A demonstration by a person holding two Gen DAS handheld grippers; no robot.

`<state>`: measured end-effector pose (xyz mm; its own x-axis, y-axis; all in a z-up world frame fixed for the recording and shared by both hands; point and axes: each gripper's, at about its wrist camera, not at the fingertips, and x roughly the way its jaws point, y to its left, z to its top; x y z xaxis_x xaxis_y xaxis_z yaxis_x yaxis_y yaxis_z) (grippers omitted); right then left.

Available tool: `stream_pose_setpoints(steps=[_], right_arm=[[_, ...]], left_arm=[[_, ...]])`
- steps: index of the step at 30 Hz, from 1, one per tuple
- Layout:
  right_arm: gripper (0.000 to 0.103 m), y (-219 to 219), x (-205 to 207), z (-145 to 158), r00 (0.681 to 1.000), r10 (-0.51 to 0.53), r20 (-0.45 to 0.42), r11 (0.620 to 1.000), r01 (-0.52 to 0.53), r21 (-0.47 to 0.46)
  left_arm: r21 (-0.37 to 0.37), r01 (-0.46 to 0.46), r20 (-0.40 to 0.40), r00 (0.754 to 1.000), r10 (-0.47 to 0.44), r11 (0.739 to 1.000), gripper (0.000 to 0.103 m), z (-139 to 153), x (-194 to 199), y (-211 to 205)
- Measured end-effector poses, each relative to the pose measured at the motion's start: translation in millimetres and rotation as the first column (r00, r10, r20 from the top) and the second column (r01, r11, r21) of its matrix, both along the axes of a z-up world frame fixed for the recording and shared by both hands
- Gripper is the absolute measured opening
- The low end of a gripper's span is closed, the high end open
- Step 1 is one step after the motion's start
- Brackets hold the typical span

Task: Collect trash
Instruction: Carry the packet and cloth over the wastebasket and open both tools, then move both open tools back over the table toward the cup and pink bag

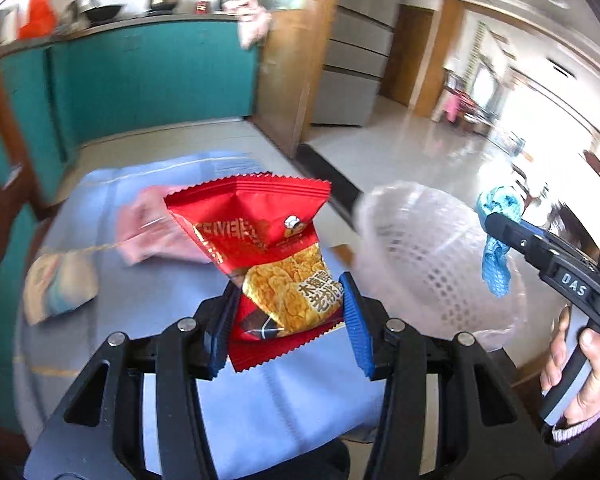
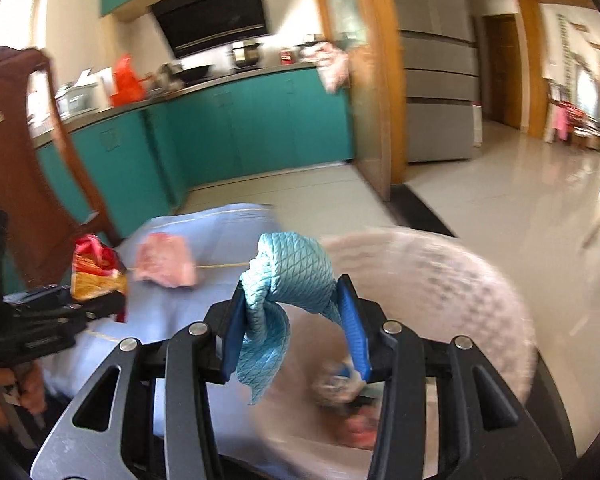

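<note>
My left gripper (image 1: 286, 300) is shut on a red snack wrapper (image 1: 260, 232) with a picture of golden biscuits, held up above the blue tablecloth (image 1: 148, 292). My right gripper (image 2: 292, 312) is shut on a crumpled blue textured cloth (image 2: 288, 276), just left of the white perforated basket (image 2: 452, 292). In the left wrist view the right gripper (image 1: 496, 224) hangs with the blue cloth (image 1: 498, 252) over the basket (image 1: 432, 256). In the right wrist view the left gripper (image 2: 100, 304) holds the wrapper (image 2: 96, 268) at the left. Some trash (image 2: 340, 388) lies inside the basket.
A pink crumpled piece (image 1: 152, 236) and a pale packet (image 1: 56, 284) lie on the tablecloth. A dark wooden chair (image 2: 24, 152) stands at the left. Teal kitchen cabinets (image 2: 236, 124) lie behind, tiled floor (image 2: 500, 208) to the right. A person's hand (image 1: 580, 376) grips the right handle.
</note>
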<state>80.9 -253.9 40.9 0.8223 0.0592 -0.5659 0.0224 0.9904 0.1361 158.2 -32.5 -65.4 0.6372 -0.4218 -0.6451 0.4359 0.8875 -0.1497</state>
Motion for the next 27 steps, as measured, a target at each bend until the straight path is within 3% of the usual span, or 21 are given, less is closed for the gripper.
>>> stream_pose_setpoints(steps=[5,8,14,17,20,27], right_arm=[[0.044,-59.6,-21.9,-11.6,0.991,-0.133,-0.034,0.991,0.133,-0.005],[0.044,-80.1,-31.4,-16.7,0.983,-0.176,-0.047,0.984,0.176,-0.01],[0.044,-97.9,-39.5,-18.8,0.976,-0.21,-0.05,0.978,0.21,-0.013],[0.044,-99.0,-38.5,-20.6,0.976,-0.211,-0.051,0.978,0.21,-0.014],[0.044,-97.3,-35.5,-23.2,0.978,-0.203,-0.054,0.979,0.203,-0.003],[0.044,-88.2,-22.6,-29.0,0.984,-0.167,-0.068,0.986,0.168,0.007]], left_arm=[[0.021,0.131,-0.023,0.991,-0.13,0.991,0.05,-4.3,5.1,-75.2],[0.081,0.189,-0.01,0.982,-0.189,0.979,0.05,-10.3,4.6,-120.8],[0.121,0.287,-0.014,0.958,-0.287,0.95,0.05,-20.9,3.2,-174.9],[0.136,0.296,-0.014,0.955,-0.296,0.946,0.053,-23.7,1.5,-184.0],[0.138,0.285,-0.011,0.958,-0.286,0.949,0.077,-22.9,1.7,-184.2],[0.141,0.213,0.004,0.976,-0.216,0.967,0.084,-15.8,8.9,-166.0]])
